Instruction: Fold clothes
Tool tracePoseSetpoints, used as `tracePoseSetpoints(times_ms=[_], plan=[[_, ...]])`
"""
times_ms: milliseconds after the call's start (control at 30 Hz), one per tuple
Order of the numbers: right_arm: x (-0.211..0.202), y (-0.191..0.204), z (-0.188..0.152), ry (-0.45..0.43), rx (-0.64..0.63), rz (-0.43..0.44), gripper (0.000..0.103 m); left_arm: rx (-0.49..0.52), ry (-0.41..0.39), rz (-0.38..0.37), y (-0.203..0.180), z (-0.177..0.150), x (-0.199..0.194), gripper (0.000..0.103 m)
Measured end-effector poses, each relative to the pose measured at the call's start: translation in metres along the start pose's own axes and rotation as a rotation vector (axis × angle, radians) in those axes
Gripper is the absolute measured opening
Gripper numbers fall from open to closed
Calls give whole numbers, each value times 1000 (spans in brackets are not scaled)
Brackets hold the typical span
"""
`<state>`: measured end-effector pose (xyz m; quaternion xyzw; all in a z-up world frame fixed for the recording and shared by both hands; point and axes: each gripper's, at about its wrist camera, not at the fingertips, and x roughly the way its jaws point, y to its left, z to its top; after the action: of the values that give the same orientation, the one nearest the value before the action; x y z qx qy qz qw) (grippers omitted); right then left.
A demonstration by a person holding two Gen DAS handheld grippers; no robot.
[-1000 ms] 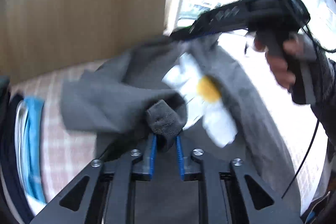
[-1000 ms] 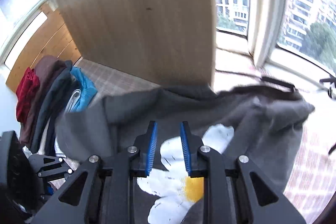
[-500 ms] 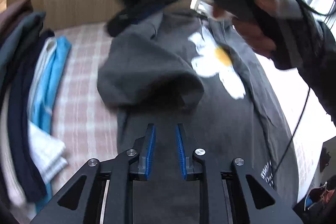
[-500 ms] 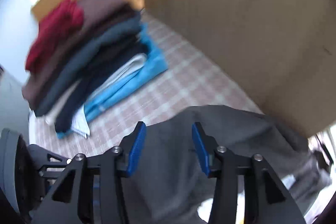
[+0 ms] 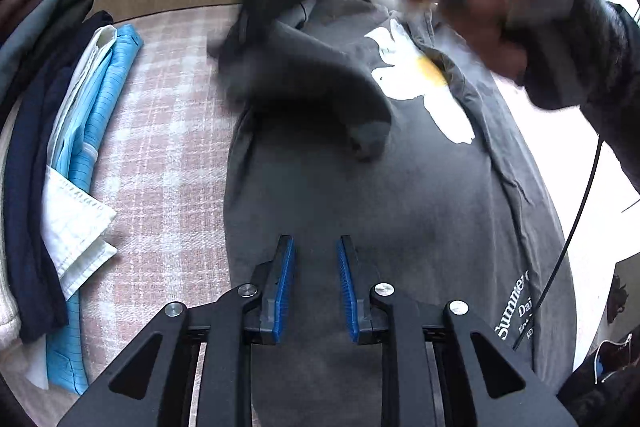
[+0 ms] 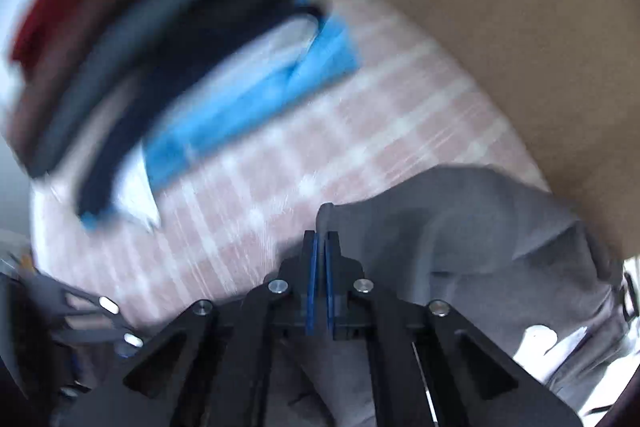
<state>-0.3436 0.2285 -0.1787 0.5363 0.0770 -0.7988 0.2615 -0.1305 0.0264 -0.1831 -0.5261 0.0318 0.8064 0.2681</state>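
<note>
The grey sweatshirt (image 5: pixel 400 195) lay flat on the checked cloth (image 5: pixel 168 147). Left tongs (image 5: pixel 315 279) hung wide above it, empty; right tongs (image 6: pixel 320 247) pinched its edge beside the pile (image 5: pixel 48 131).

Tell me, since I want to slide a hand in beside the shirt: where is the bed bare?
Bare checked cover lies between the grey sweatshirt and the folded stack. The stack crowds the left edge; the sweatshirt fills the middle.

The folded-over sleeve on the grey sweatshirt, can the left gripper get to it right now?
Probably yes. The left gripper is open and empty, and only flat grey sweatshirt lies between it and the sleeve. The right gripper, shut on the sweatshirt's edge, works farther back.
</note>
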Motion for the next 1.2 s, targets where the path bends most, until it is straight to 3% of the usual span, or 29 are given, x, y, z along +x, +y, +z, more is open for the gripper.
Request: tracePoseSetpoints(times_ms=[133, 167, 233, 400, 567, 633, 700, 900, 967, 1000, 1033, 1067, 1133, 1200], plan=[[-88, -68, -20, -274, 293, -26, 4, 23, -15, 0, -1, 7, -3, 23], [-95, -75, -26, -276, 316, -58, 7, 30, -22, 1, -1, 11, -4, 23], [-101, -82, -34, -239, 315, -112, 22, 45, -37, 3, -1, 18, -7, 23], [-114, -97, -54, -146, 311, -248, 25, 81, -77, 11, 0, 36, -12, 25], [-85, -91, -17, -110, 168, -174, 28, 122, -117, 58, 16, 69, -1, 27], [-59, -86, 0, -63, 131, -152, 35, 158, -117, 67, 18, 77, 6, 27], [-39, -85, 13, -10, 110, -144, 35, 214, -115, 61, 16, 80, 10, 27], [8, -92, 17, 126, 111, -149, 35, 326, -94, 70, 5, 83, 23, 29], [12, -95, 15, 137, 118, -133, 34, 360, -86, 75, 0, 84, 28, 29], [11, -96, 15, 132, 121, -120, 25, 377, -84, 78, -2, 84, 30, 29], [9, -96, 15, 125, 124, -108, 8, 393, -90, 88, -4, 85, 32, 29], [7, -96, 15, 119, 127, -95, 7, 398, -103, 97, -5, 86, 34, 29], [-1, -95, 15, 88, 122, -95, 5, 353, -138, 104, 0, 85, 27, 7], [-12, -95, 16, 49, 144, -64, 5, 307, -172, 112, 5, 83, 21, 2]])
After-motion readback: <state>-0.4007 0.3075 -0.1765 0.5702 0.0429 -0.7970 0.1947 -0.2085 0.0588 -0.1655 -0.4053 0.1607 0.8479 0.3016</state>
